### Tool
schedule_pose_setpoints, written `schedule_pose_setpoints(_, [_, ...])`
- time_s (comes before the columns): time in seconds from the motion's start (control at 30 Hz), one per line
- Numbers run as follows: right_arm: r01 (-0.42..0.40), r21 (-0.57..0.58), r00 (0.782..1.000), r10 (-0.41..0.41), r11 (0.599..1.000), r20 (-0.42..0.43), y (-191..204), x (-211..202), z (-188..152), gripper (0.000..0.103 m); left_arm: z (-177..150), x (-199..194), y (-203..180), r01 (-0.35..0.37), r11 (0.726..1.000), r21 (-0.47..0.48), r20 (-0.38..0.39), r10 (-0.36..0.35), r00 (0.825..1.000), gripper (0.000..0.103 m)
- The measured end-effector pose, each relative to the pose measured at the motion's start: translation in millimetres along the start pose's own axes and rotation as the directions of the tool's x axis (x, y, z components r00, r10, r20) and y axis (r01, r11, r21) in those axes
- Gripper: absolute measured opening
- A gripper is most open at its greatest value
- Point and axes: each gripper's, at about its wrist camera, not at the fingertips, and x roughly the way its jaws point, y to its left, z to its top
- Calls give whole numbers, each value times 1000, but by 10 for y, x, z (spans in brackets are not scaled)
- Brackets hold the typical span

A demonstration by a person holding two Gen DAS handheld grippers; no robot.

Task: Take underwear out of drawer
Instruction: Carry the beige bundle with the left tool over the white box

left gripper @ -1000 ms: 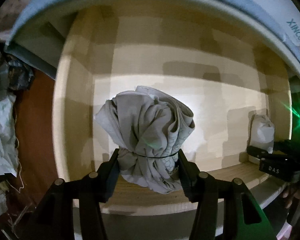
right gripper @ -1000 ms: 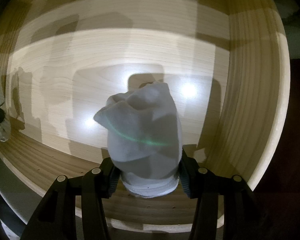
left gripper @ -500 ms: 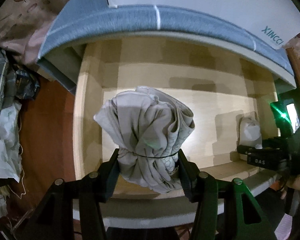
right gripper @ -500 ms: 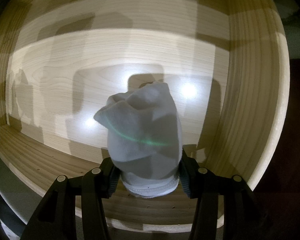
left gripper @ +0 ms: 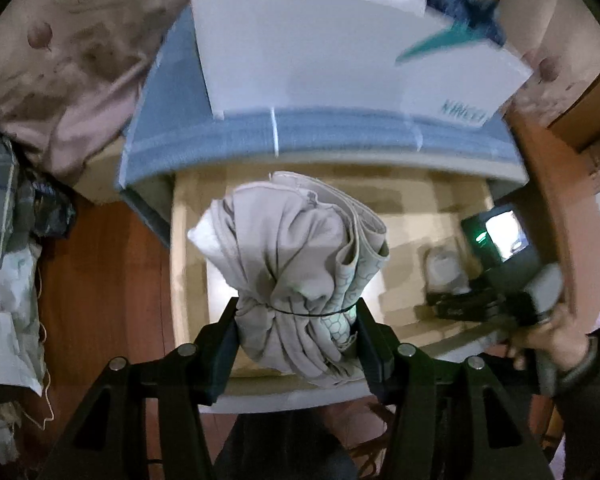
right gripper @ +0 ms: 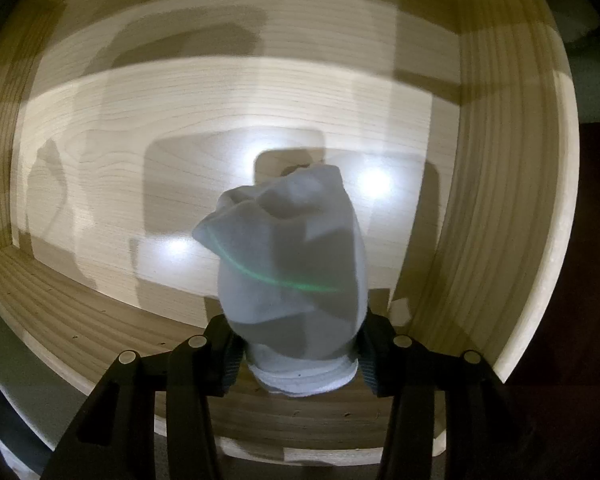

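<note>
The left gripper [left gripper: 296, 316] was clamped on a banded beige cloth bundle [left gripper: 292, 256] at frame centre, above the pale wooden drawer [left gripper: 188, 280]. The right gripper [right gripper: 298, 344] pinched a white rolled cloth [right gripper: 296, 264] inside the drawer, low in the frame.

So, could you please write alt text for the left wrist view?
The left gripper is shut on a beige cloth bundle above an open wooden drawer. A white box sits beyond.

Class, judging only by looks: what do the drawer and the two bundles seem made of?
Drawer: pale wood, apparently unvarnished; straight grain lines show. Beige bundle: thin woven-looking cloth, matte; sharp creases, printed honeycomb pattern. White bundle: soft knit, probably cotton; fuzzy surface, rounded folds.
</note>
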Motion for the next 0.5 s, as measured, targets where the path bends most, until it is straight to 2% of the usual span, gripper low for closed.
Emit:
schedule_pose_setpoints(0.17, [1,-1,1000,-1,1000,0,1,-1,1,44,198,-603,39,1,1000,6,148,-2,989,54])
schedule_pose_setpoints(0.23, [2,-3,1000,-2,1000,0,-1,-2,3,44,311,-849,38,-11,1000,19,225,6,974,54])
schedule_pose_setpoints(0.37, [4,-4,1000,-4,1000,0,-8,3,-4,44,599,-1174,-3,-35,998,49,370,14,929,54])
schedule_pose_setpoints(0.5, [7,-5,1000,-7,1000,1,-2,-15,-7,44,930,-1188,-45,-34,998,58,418,7,908,54])
